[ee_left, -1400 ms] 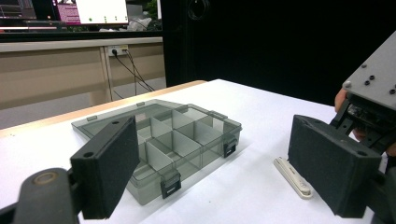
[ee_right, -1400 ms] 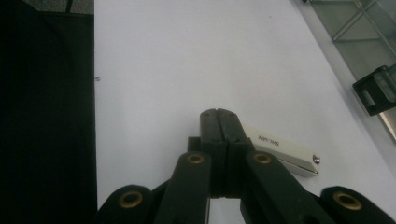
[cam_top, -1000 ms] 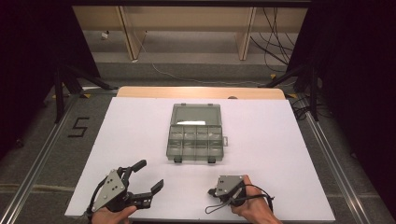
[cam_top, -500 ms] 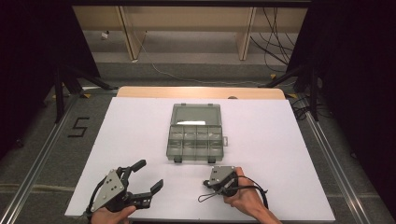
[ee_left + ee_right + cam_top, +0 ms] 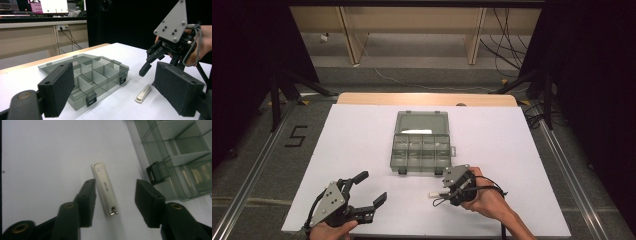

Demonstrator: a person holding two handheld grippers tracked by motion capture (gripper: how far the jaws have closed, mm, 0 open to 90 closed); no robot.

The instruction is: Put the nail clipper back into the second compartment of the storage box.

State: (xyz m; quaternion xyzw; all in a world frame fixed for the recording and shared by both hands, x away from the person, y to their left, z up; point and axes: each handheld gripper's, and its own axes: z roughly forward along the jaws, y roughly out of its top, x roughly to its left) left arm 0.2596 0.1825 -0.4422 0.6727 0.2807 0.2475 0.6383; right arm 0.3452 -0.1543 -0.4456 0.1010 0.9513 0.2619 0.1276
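Observation:
A small white nail clipper (image 5: 105, 187) lies flat on the white table (image 5: 362, 135), a short way in front of an open clear compartment box (image 5: 421, 145). My right gripper (image 5: 116, 186) hovers over the clipper. Its jaws have just been opening and now stand open on either side of the clipper without touching it. The left gripper view shows that right gripper (image 5: 157, 67) raised above the nail clipper (image 5: 143, 93). My left gripper (image 5: 372, 187) rests at the front left, open with nothing between its pads (image 5: 58, 88).
The box (image 5: 85, 75) has several divided compartments, its lid laid back flat and black latches on the near wall. Some compartments hold small pale items (image 5: 197, 173). A wooden edge (image 5: 427, 98) bounds the table's far side.
The right gripper's jaws have gone from shut to open, and the hand has risen and shifted slightly left. The white clipper now shows on the table by its tips. The left gripper has stayed put.

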